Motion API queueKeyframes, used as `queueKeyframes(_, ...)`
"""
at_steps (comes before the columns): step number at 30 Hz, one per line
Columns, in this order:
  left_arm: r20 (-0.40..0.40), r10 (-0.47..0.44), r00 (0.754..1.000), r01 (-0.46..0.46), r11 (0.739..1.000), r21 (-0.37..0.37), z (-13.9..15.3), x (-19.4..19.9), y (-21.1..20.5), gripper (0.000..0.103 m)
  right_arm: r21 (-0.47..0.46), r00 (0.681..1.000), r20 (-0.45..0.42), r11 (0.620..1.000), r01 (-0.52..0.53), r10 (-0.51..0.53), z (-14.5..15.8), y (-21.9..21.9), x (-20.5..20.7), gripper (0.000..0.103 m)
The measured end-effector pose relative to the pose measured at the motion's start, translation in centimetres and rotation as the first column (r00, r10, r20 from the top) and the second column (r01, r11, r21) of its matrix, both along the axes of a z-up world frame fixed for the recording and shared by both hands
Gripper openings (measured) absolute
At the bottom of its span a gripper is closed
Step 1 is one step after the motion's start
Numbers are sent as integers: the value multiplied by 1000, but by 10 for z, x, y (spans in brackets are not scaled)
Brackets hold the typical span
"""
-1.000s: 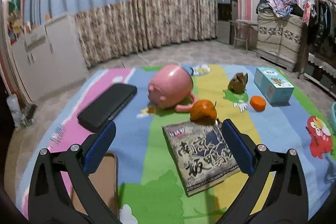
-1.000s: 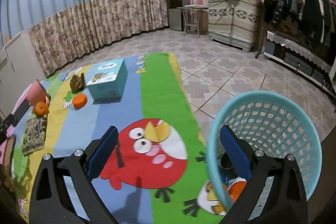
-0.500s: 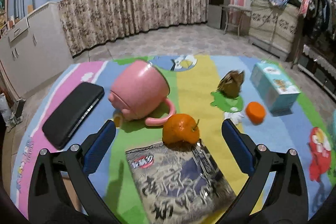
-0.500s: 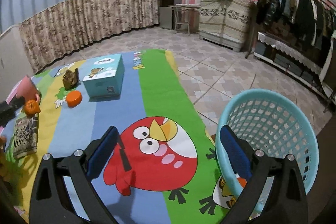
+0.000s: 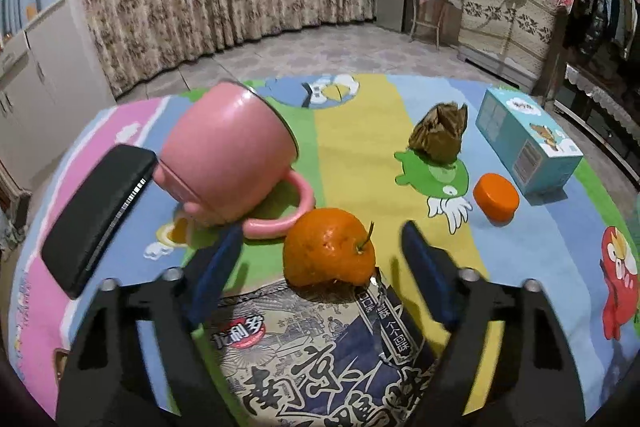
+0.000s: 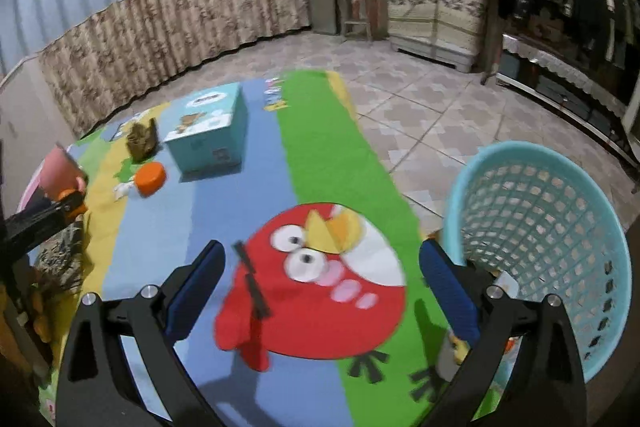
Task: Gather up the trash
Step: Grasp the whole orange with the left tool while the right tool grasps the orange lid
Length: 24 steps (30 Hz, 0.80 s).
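Note:
In the left wrist view my left gripper (image 5: 322,245) is open, its blue pads on either side of an orange mandarin (image 5: 329,253) that rests on the far edge of a printed snack bag (image 5: 328,355). A crumpled brown wrapper (image 5: 440,139) and an orange cap (image 5: 496,197) lie further right on the mat. In the right wrist view my right gripper (image 6: 322,269) is open and empty above the red bird on the mat, with the light blue mesh basket (image 6: 536,251) at its right finger.
A tipped pink mug (image 5: 228,159) lies just behind the mandarin, a black case (image 5: 100,215) to its left. A teal box (image 5: 528,141) stands at the right. Tiled floor, a curtain, a cabinet and a clothes rack surround the mat.
My left gripper moved forward and low until its pads flank the mandarin, and narrowed somewhat. My right gripper drifted left, away from the basket's mouth, still open.

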<state>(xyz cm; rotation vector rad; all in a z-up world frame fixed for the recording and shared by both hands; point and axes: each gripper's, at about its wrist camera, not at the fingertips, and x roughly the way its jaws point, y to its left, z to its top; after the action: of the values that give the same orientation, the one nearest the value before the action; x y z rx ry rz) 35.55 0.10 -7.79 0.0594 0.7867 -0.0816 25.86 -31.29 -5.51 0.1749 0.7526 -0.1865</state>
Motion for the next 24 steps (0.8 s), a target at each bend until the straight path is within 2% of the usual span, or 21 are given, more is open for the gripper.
queueKeyframes(3,-20,-14,1000,14,1000,-14,-3,3,-1,46,-34,999,-4,999,-37,37,2,21,18,96)
queueKeyframes(7,-8,-13,1000,12,998,-54,-2,-1,4,40,-96,993,-28,989,-114,112,-2,56,48,95)
queueKeyframes(13,81,36,996,-34,999,-24,14,-15,19,39,-107,980,-36,975,-197,194,-10,96,76,95)
queueKeyframes(17,91,109,990,-102,992,-78,21,-19,46,39,-75,971,-49,968,-238,235,-17,114,96,92)
queueKeyframes(20,85,177,981,-168,981,-95,22,-17,63,39,-52,960,-77,960,-274,270,-25,130,110,78)
queueKeyframes(22,68,196,978,-184,972,-143,22,-14,74,39,-51,959,-89,960,-275,270,-29,138,119,77)
queueKeyframes(24,64,202,977,-190,970,-153,21,-12,77,39,-43,960,-92,962,-268,263,-29,141,125,77)
